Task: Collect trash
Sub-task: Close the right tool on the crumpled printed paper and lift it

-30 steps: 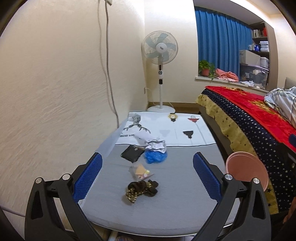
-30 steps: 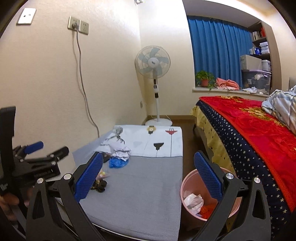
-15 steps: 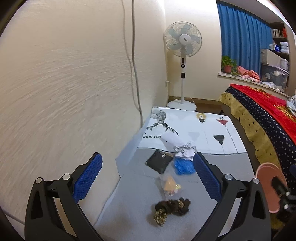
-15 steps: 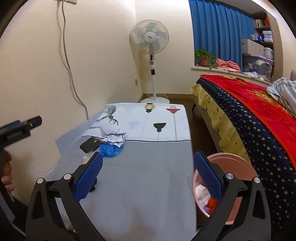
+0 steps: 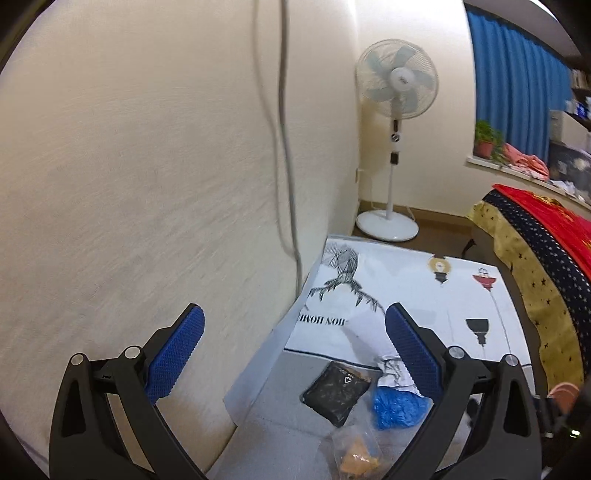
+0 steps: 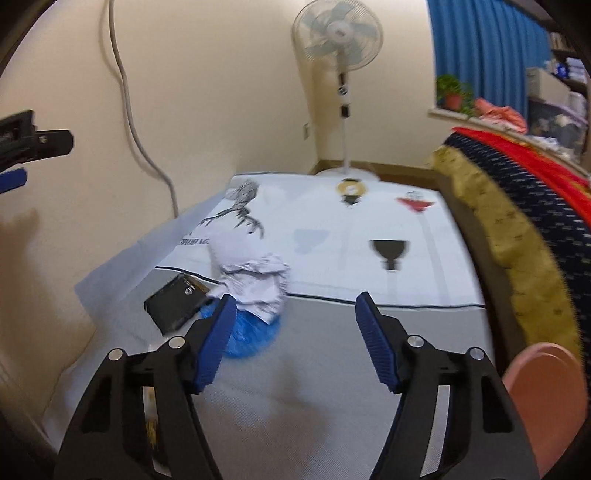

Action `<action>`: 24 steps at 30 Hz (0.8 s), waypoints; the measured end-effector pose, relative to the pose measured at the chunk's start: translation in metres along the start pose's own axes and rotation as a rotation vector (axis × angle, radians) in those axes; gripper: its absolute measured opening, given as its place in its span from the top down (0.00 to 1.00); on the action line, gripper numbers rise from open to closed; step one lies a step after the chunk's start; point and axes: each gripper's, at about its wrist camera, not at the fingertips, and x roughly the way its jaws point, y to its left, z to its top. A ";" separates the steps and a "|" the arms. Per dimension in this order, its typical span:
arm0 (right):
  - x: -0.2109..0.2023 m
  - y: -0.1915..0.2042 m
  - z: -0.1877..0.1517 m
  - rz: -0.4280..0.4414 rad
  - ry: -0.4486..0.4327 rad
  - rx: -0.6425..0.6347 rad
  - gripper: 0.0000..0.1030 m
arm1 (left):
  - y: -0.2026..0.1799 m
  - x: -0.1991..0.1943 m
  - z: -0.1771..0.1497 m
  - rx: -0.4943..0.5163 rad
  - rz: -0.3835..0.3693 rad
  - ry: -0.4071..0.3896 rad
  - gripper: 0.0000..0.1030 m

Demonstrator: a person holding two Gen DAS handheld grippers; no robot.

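Trash lies on a grey and white floor mat (image 6: 325,398) by the wall. There is a crumpled white paper (image 6: 255,280), a blue crumpled piece (image 6: 247,334) under it and a black packet (image 6: 175,304) to the left. My right gripper (image 6: 295,306) hovers just right of the blue piece, its jaws closing with nothing between them. My left gripper (image 5: 293,325) is open and empty, aimed at the wall's foot. Below it lie the black packet (image 5: 336,393), the blue piece (image 5: 397,406) and a clear bag with orange bits (image 5: 356,458).
A pink bin (image 6: 543,398) stands at the mat's right edge beside the bed with its red and starred cover (image 6: 517,206). A standing fan (image 6: 341,33) is at the far end. A cable (image 5: 284,147) hangs down the wall. The left tool's black body (image 6: 37,142) shows at left.
Both cameras have moved forward and lower towards the trash pile. The left view has swung towards the wall. The right jaws have narrowed. The dark gold-patterned wrapper has dropped out of the left view.
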 end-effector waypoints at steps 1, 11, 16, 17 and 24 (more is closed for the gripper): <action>0.010 0.003 0.000 0.007 0.004 -0.003 0.35 | 0.001 0.005 -0.001 0.003 0.009 0.008 0.08; 0.103 0.050 0.003 0.070 0.106 -0.040 0.44 | 0.008 0.021 0.002 -0.029 0.030 0.014 0.08; 0.119 0.054 0.000 0.076 0.164 -0.044 0.55 | 0.007 0.026 0.003 -0.023 0.030 0.020 0.08; 0.121 0.053 -0.001 0.077 0.174 -0.044 0.58 | 0.007 0.026 0.003 -0.025 0.028 0.022 0.08; 0.116 0.052 -0.002 0.106 0.155 -0.045 0.86 | 0.007 0.027 0.003 -0.036 0.022 0.026 0.08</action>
